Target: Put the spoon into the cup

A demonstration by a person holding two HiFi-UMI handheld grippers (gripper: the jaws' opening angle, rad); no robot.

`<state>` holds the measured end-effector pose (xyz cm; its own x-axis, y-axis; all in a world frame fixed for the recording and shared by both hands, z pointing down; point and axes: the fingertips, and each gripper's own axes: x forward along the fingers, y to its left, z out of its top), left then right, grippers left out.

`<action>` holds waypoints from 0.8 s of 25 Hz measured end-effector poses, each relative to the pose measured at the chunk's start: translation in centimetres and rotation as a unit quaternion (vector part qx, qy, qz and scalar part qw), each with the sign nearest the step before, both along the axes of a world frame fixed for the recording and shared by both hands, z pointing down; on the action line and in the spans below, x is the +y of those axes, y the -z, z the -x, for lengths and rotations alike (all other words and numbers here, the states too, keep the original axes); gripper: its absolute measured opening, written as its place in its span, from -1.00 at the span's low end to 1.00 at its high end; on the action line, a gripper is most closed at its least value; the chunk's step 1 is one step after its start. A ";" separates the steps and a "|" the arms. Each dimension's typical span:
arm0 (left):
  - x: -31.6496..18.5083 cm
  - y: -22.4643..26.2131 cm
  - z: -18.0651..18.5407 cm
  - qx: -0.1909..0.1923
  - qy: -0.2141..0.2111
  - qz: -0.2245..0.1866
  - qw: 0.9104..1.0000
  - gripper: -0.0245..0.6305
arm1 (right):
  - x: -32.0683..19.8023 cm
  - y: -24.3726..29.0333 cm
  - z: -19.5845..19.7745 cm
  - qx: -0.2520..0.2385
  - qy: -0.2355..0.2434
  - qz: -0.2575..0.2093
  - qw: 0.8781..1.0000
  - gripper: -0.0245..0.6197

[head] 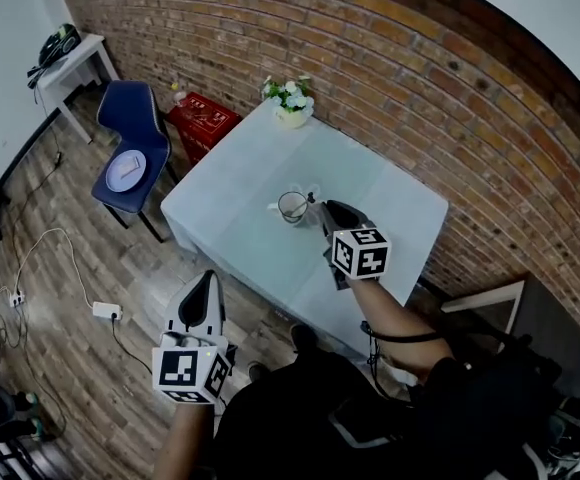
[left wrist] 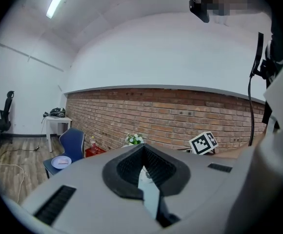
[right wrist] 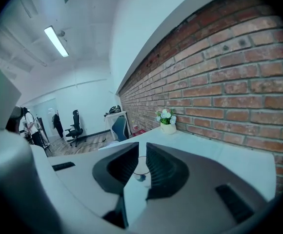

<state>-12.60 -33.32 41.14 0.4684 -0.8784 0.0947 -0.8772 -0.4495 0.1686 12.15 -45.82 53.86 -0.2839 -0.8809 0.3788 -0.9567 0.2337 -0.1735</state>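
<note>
Nearest sits my left claw (head: 203, 286), clenched on nothing, off the table (head: 230, 223) edge. My right claw (head: 327, 213) is released, jaws slightly apart and empty, just beside the cup (head: 292, 207), which lies straight ahead of it. From this poor view the spoon (head: 311, 198) appears to stand in the cup, handle leaning toward that claw.

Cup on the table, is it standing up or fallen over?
Standing up. In the head view the cup sits on the table with its round open mouth facing upward.
</note>
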 end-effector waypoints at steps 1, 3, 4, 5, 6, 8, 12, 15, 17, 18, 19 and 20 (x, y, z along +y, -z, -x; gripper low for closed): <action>0.0 0.1 -0.1 0.002 -0.006 -0.002 1.000 -0.90 | 0.7 0.8 -0.1 -0.003 -0.004 -0.003 1.000 -0.76; 0.1 0.0 -0.2 0.007 -0.018 -0.005 1.000 -0.90 | 2.0 2.1 -0.2 -0.005 -0.010 -0.009 1.000 -0.78; 0.2 0.0 -0.2 0.009 -0.024 -0.006 1.000 -0.90 | 2.6 2.7 -0.2 -0.004 -0.012 -0.013 1.000 -0.79; 0.3 -0.1 -0.2 0.011 -0.030 -0.006 0.999 -0.90 | 3.3 3.4 -0.1 -0.002 -0.013 -0.019 1.000 -0.80; 0.5 -0.2 -0.1 0.013 -0.035 -0.007 0.999 -0.90 | 4.1 4.1 0.1 -0.001 -0.013 -0.024 1.000 -0.80; 0.7 -0.2 0.2 0.017 -0.045 -0.008 0.999 -0.90 | 5.6 5.6 0.5 0.005 -0.013 -0.036 0.999 -0.80; 1.4 -0.1 0.1 0.028 -0.071 -0.016 0.997 -0.90 | 9.3 8.2 0.7 0.022 -0.026 -0.057 0.998 -0.81; 2.0 0.0 0.0 0.025 -0.089 -0.024 0.995 -0.90 | 12.0 9.4 1.1 0.009 -0.037 -0.062 0.997 -0.82; 2.5 0.1 0.1 0.022 -0.094 -0.029 0.995 -0.90 | 13.7 10.3 1.7 0.005 -0.043 -0.067 0.997 -0.82; 2.6 0.1 0.1 0.023 -0.098 -0.030 0.994 -0.90 | 14.5 10.7 1.8 0.011 -0.045 -0.071 0.996 -0.83; 2.7 0.1 0.1 0.026 -0.101 -0.028 0.994 -0.90 | 15.2 11.1 2.0 0.017 -0.048 -0.073 0.996 -0.84; 2.8 0.1 0.2 0.029 -0.104 -0.026 0.994 -0.90 | 15.8 11.4 2.2 0.022 -0.050 -0.076 0.996 -0.85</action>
<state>-12.77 -30.55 41.02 0.6433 -0.7653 0.0193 -0.7541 -0.6291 0.1885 9.94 -29.98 42.44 -0.1789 -0.9520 0.2485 -0.9822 0.1581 -0.1017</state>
